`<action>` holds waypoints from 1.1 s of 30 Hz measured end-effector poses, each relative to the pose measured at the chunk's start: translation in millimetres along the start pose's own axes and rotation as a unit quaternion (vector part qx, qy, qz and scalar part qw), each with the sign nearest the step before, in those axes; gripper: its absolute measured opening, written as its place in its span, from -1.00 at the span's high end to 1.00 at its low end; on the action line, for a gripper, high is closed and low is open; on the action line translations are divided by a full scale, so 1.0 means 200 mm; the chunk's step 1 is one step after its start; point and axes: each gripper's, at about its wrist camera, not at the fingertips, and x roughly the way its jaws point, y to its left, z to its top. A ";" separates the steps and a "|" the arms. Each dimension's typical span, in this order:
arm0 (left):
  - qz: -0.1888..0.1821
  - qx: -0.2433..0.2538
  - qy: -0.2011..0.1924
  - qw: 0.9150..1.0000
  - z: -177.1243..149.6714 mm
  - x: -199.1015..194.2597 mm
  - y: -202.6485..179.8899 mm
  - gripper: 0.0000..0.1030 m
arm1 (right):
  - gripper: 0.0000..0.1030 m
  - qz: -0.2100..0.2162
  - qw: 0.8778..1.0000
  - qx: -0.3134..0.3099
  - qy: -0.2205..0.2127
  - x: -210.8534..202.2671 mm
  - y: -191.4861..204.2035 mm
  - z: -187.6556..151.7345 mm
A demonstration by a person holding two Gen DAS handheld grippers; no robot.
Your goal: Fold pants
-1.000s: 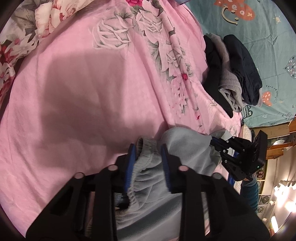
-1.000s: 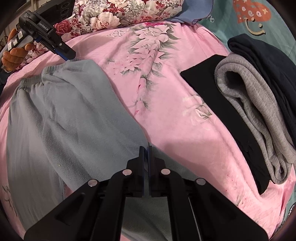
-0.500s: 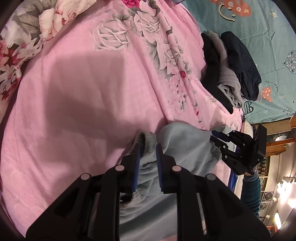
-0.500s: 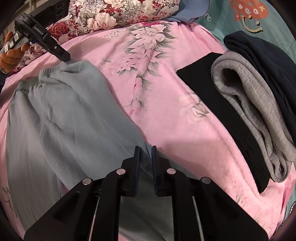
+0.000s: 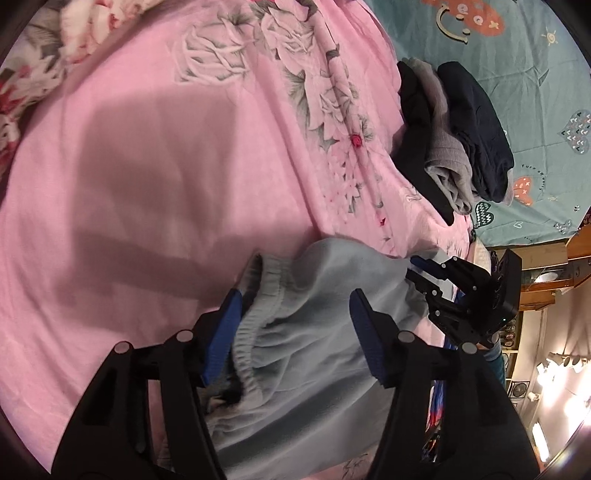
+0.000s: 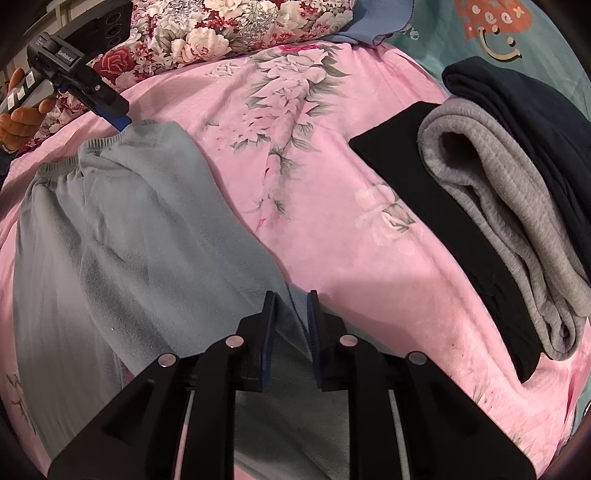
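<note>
Light grey-blue pants (image 6: 129, 229) lie folded lengthwise on the pink floral blanket (image 6: 332, 229), waistband at the far left. In the left wrist view my left gripper (image 5: 295, 299) straddles the elastic waistband (image 5: 269, 291); its jaws are opening, and the blue pads (image 5: 221, 332) stand clear of the cloth. The right wrist view shows that same left gripper (image 6: 118, 118) at the waistband corner. My right gripper (image 6: 291, 299) sits over the pants' leg end. Its jaws are opening, with a narrow gap and cloth lying between them, not pinched. It also shows in the left wrist view as the right gripper (image 5: 417, 269).
A stack of folded clothes, black, grey and navy (image 6: 498, 206), lies to the right, near the blanket's edge and a teal sheet (image 5: 517, 74). A floral pillow (image 6: 240, 29) lies at the far side. A person's hand (image 6: 26, 114) holds the left gripper.
The left jaws, shut on the waistband before, have spread wide and let it go. The right jaws have parted from shut to a narrow gap.
</note>
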 end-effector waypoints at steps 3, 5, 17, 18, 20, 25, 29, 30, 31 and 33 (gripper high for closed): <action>-0.003 0.002 0.003 1.000 0.00 0.01 -0.03 0.08 | 0.58 -0.003 1.000 -0.001 0.000 0.00 0.00 0.00; -0.003 0.003 0.005 1.000 -0.01 0.00 -0.03 0.18 | 0.57 -0.003 1.000 0.001 0.001 0.00 0.00 0.00; -0.037 -0.020 -0.001 0.999 0.05 0.05 0.04 0.21 | 0.55 0.012 1.000 0.007 -0.002 0.00 -0.03 0.00; -0.035 -0.017 -0.008 0.999 0.05 0.04 0.04 0.35 | 0.55 0.014 1.000 0.007 -0.002 0.00 -0.03 0.00; -0.034 -0.013 -0.015 0.999 0.05 0.03 0.04 0.74 | 0.55 0.018 1.000 0.007 -0.003 0.00 -0.04 0.00; -0.027 -0.012 -0.044 0.999 0.03 0.02 0.05 0.92 | 0.89 0.012 1.000 -0.009 -0.008 -0.01 -0.01 -0.01; -0.032 -0.018 -0.089 0.995 0.02 -0.07 0.05 0.93 | 0.91 -0.004 1.000 -0.021 -0.010 -0.05 0.01 -0.01; -0.035 -0.018 -0.099 0.994 0.01 -0.11 0.06 0.93 | 0.93 -0.009 1.000 -0.018 -0.016 -0.07 0.00 -0.01; -0.039 -0.017 -0.108 0.993 0.00 -0.13 0.06 0.93 | 0.94 -0.012 1.000 -0.013 -0.022 -0.09 -0.01 0.00; -0.046 -0.011 -0.117 0.992 -0.02 -0.17 0.06 0.93 | 0.95 -0.021 0.999 -0.004 -0.031 -0.13 -0.03 0.00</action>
